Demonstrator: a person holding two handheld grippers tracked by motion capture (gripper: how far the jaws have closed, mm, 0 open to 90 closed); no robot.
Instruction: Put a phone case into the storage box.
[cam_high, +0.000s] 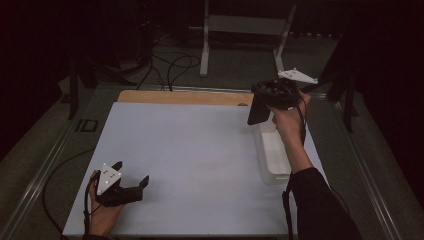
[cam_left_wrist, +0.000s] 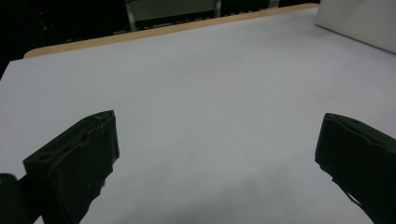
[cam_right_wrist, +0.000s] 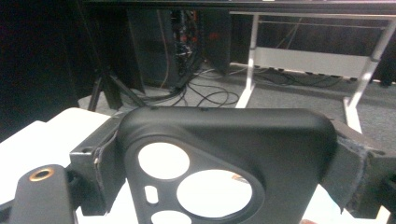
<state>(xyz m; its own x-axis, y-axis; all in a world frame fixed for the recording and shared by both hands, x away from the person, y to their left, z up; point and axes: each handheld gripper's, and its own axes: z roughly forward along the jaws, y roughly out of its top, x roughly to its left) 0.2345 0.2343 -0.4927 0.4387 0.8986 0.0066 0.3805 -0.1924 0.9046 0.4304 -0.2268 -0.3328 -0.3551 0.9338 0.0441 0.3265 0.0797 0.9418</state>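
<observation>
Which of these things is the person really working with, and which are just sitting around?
In use:
phone case, gripped by the right gripper
white bin, just below it

Idle:
left gripper, open on the table
white frame and cables on the floor behind

Dark room (cables (cam_high: 170, 65) on floor (cam_high: 235, 70))

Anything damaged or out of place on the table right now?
Nothing stands out. The right gripper holds a black phone case squarely over the clear plastic bin; the left gripper rests open on the white tabletop.
</observation>
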